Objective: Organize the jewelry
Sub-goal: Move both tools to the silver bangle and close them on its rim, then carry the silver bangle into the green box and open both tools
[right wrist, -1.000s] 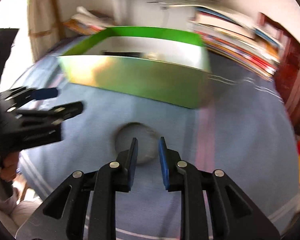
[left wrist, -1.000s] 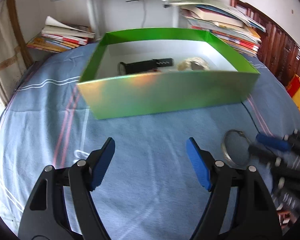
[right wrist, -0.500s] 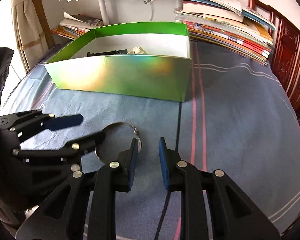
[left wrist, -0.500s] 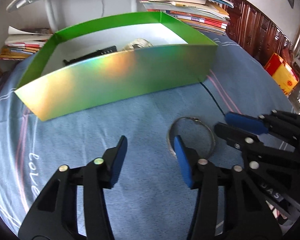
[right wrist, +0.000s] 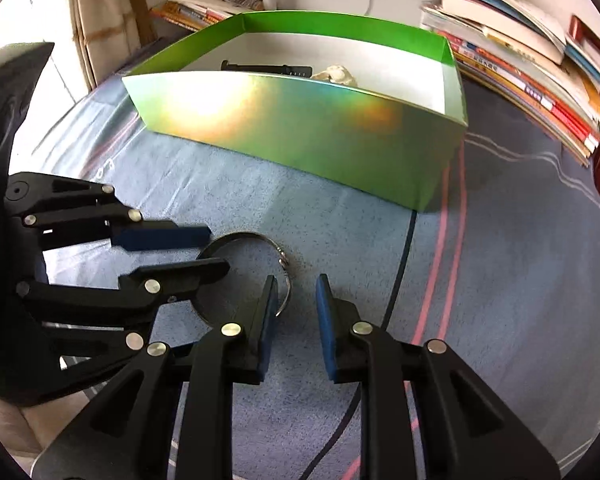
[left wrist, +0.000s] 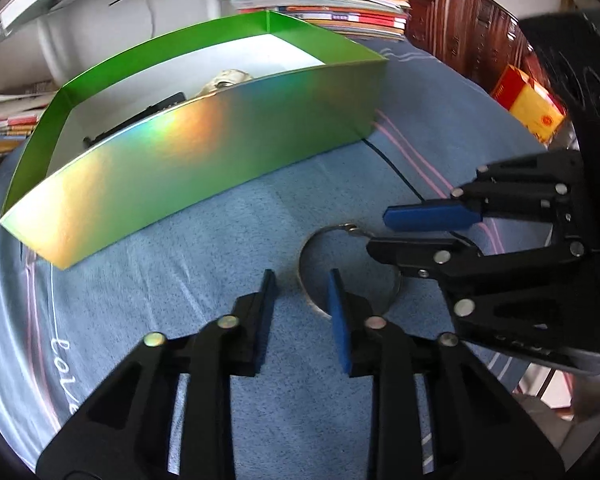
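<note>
White cursive lettering (left wrist: 62, 364) is stitched on the blue cloth (left wrist: 204, 248); in the left wrist view it seems to begin "lo", and the rest is too distorted to read. A red and yellow carton (left wrist: 528, 100) at the far right carries a small round red emblem, its print too small to make out.

The cloth is a soft, slightly fuzzy weave with pink stripes (right wrist: 440, 248) and thin white lines. On it lies the task's thing, a thin silver metal bangle (right wrist: 252, 238), a plain hoop with a small knotted clasp (right wrist: 283, 258) on its right side. It rests flat on the cloth in front of the box, between the two tools.

The left gripper (left wrist: 300, 286) has its blue-padded fingers apart, holding nothing; its right finger (left wrist: 336, 312) sits over the near left rim of the bangle. The right gripper (right wrist: 296, 300) is likewise parted and empty, with its left finger (right wrist: 268, 312) just over the bangle's near right edge.

Beyond stands a shallow rectangular cardboard box (right wrist: 300, 128), glossy green outside with a rainbow sheen, white inside. In it lie a black watch strap (right wrist: 268, 68) and a pale crumpled lump (right wrist: 336, 74). A thin dark cable (right wrist: 400, 264) runs across the cloth from the box's near right corner. Stacks of books and magazines (right wrist: 520, 76) line the far edge.
</note>
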Available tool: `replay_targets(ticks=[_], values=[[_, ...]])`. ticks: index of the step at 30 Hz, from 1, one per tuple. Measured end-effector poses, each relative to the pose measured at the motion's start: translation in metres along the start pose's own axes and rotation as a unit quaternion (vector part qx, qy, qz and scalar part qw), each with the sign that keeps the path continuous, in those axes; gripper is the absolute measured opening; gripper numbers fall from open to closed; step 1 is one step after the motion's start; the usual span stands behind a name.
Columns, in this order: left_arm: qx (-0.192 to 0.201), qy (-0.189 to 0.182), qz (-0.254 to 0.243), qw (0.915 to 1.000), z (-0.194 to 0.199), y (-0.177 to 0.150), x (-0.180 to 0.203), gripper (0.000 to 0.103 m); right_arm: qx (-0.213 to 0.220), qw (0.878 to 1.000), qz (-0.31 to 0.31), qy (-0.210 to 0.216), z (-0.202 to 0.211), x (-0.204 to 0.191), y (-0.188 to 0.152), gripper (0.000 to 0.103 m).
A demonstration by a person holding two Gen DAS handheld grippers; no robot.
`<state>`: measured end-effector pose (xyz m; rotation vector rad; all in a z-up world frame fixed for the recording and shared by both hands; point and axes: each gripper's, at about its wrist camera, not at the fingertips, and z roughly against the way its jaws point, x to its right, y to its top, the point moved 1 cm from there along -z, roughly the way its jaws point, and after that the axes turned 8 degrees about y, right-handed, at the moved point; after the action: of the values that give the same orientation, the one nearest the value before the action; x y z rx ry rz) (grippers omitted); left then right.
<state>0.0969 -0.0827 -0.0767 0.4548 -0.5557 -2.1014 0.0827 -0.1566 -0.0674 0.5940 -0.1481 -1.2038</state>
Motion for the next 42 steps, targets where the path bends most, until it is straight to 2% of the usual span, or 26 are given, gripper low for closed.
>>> replay_targets(ticks=[1, 3, 12, 17, 24, 29, 34, 42], values=[[0.001, 0.003, -0.009, 1.0000, 0.000, 0.000, 0.004, 0.013, 0.000, 1.000, 0.006, -0.007, -0.001, -0.002, 0.000, 0.015], [0.005, 0.006, -0.020, 0.9998, 0.001, 0.001, 0.010, 0.008, -0.001, 1.000, 0.000, 0.008, -0.001, -0.004, 0.000, 0.006], [0.003, 0.008, -0.004, 1.0000, 0.001, 0.003, 0.006, 0.004, 0.014, 1.000, -0.001, 0.015, 0.006, -0.004, 0.002, 0.006], [0.024, 0.014, 0.004, 0.9996, 0.019, 0.007, -0.006, 0.004, 0.034, 0.999, 0.007, 0.016, 0.019, -0.006, 0.017, 0.006], [0.076, 0.048, 0.001, 0.9959, 0.054, 0.049, -0.032, 0.004, 0.090, 0.995, 0.044, -0.006, 0.053, -0.014, 0.072, 0.006], [0.104, 0.070, 0.006, 0.9921, 0.064, 0.094, -0.056, 0.004, 0.110, 0.992, 0.052, -0.024, 0.058, -0.005, 0.130, 0.006], [0.095, 0.077, 0.015, 0.9924, 0.038, 0.123, -0.085, 0.004, 0.097, 0.993, 0.053, -0.028, 0.034, 0.007, 0.166, 0.006], [0.043, 0.065, 0.041, 0.9961, -0.022, 0.118, -0.107, 0.004, 0.058, 0.998, 0.021, 0.000, -0.027, 0.024, 0.168, 0.008]])
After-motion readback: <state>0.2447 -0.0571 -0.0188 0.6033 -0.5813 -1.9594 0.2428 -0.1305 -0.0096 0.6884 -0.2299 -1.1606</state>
